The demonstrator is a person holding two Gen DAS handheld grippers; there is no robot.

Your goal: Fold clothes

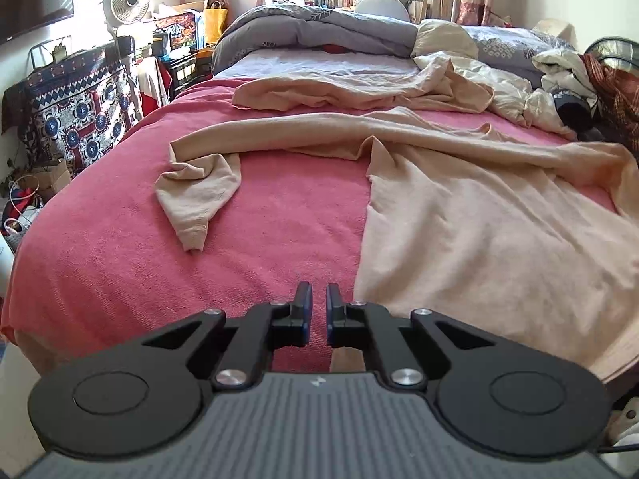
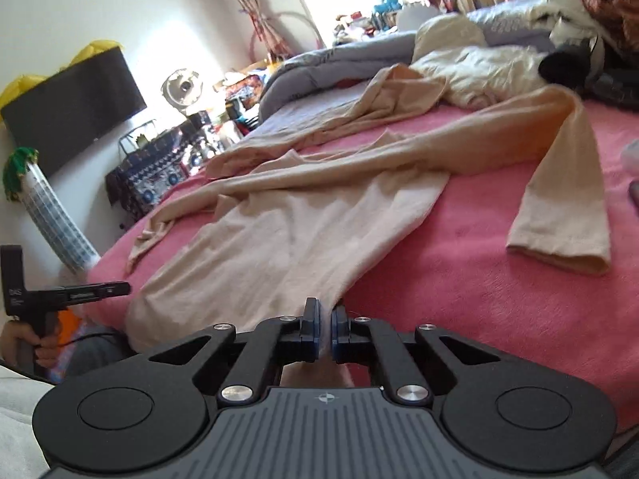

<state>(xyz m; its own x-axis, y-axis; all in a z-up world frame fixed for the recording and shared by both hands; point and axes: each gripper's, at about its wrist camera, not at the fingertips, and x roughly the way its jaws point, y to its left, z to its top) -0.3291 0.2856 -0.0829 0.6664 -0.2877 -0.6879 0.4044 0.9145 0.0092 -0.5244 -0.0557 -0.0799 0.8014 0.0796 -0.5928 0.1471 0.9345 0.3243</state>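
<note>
A beige long-sleeved shirt point(image 1: 479, 219) lies spread on the pink blanket point(image 1: 120, 247), with one sleeve point(image 1: 195, 195) trailing out to the left. My left gripper point(image 1: 318, 299) hovers shut over bare blanket beside the shirt's left edge, with nothing between its fingers. In the right wrist view the shirt's body point(image 2: 287, 231) runs down to my right gripper point(image 2: 325, 311), which is shut on its near hem. The other sleeve point(image 2: 567, 215) lies flat to the right. The left gripper point(image 2: 120, 288) also shows at the bed's left edge, held by a hand point(image 2: 40, 343).
A second beige garment point(image 1: 339, 92) lies crumpled further up the bed, with cream bedding point(image 1: 499, 80) and a grey duvet point(image 1: 319, 28) behind it. A pile of clothes point(image 1: 599, 80) sits at far right. A fan point(image 1: 127, 0) and a cloth-covered stand point(image 1: 80, 111) are left of the bed.
</note>
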